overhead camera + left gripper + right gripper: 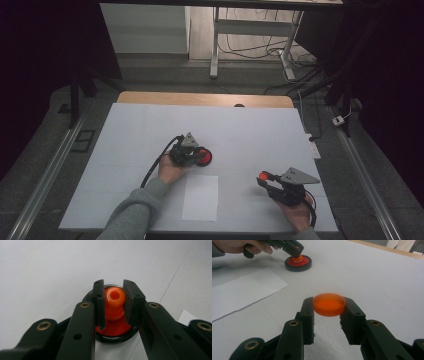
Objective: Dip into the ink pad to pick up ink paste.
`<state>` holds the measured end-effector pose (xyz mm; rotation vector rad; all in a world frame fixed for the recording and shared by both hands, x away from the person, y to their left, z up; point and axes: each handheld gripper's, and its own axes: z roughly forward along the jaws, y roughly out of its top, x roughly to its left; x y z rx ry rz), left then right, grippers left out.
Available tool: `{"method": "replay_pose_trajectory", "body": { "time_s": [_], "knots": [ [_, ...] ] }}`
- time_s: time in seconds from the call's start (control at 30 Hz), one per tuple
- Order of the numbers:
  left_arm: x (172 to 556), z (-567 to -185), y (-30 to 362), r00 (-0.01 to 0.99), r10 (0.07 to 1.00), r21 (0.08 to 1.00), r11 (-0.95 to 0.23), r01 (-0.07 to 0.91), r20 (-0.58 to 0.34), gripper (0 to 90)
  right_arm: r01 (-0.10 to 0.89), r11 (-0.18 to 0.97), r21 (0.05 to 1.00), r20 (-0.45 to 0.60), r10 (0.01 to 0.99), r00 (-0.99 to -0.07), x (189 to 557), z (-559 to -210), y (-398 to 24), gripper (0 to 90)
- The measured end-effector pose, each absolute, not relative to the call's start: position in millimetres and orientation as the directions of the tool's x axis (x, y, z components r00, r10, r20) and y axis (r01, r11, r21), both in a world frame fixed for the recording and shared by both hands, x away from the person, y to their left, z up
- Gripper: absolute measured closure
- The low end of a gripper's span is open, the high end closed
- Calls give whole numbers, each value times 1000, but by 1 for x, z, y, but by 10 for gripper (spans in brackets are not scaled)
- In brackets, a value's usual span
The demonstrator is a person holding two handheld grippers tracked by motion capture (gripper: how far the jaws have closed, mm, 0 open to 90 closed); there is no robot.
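Observation:
A round black-rimmed base with a red inside sits on the white table top, and an orange knob stands upright in its middle. My left gripper is shut on that knob, one pad on each side. My right gripper is near the front right of the table, shut on a shallow orange cap held level, hollow side up, above the surface. The right gripper view has the left gripper and the base farther off.
A white sheet of paper lies flat between the two hands near the front edge. A wooden strip runs along the table's back edge. Metal rails flank the table, and desk legs with cables stand beyond it.

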<state>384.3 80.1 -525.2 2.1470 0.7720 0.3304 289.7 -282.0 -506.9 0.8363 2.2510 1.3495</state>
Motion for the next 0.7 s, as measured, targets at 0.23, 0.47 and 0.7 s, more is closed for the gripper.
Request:
{"method": "replay_pose_trajectory", "body": {
  "time_s": [0.23, 0.47, 0.7],
  "knots": [
    [385, -526, 81, 779, 626, 773, -477, 418, -35, 736, 289, 360, 887, -26, 665, -747, 289, -506, -282, 645],
    [385, -526, 81, 780, 625, 772, -478, 418, -35, 736, 292, 352, 889, -23, 672, -740, 289, -506, -283, 644],
    [385, -525, 80, 783, 622, 770, -489, 410, -22, 736, 293, 351, 890, -20, 670, -742, 290, -506, -283, 645]
  ]
}}
